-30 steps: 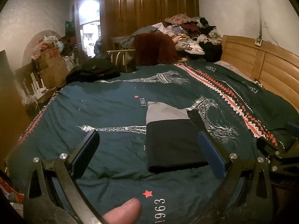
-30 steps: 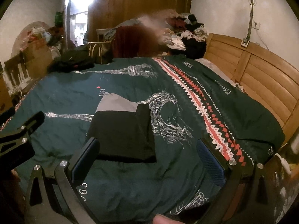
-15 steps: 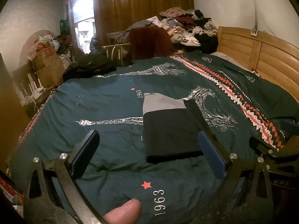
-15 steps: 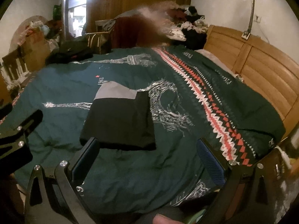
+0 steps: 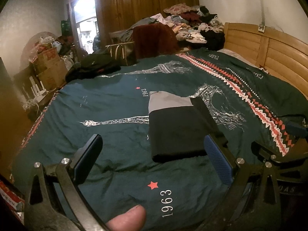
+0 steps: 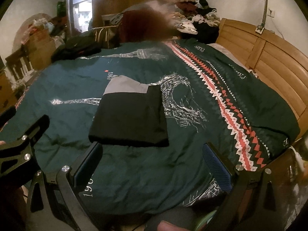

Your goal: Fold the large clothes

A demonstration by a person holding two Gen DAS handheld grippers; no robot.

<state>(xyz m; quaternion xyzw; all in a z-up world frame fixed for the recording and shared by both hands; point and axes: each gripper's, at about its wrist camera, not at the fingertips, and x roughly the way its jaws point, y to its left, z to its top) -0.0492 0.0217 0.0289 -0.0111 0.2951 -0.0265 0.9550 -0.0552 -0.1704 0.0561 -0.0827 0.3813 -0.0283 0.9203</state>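
- Your folded black garment with a grey panel at its far end [image 5: 177, 130] [image 6: 130, 115] lies flat on the dark green bed cover printed with silver towers and "1963" [image 5: 107, 104] [image 6: 192, 154], about mid-bed.
- Your left gripper [image 5: 152, 159] hovers at the near edge of the bed, its blue-padded fingers [image 5: 218, 161] spread wide and holding nothing; the right-hand pad sits just in front of the garment's near right corner in that view — whether it touches the cloth I cannot tell.
- Your right gripper [image 6: 152, 165] is likewise held with its fingers [image 6: 217, 165] wide apart and empty, just short of the garment's near folded edge.
- A red, white and black zigzag band [image 5: 248, 96] [image 6: 221, 100] runs down the cover to the right of the garment.
- A slatted wooden headboard [image 5: 279, 55] [image 6: 269, 57] stands on the far right.
- A heap of loose mixed clothes [image 5: 192, 25] is piled at the far end — before a tall brown wooden wardrobe [image 5: 146, 3].
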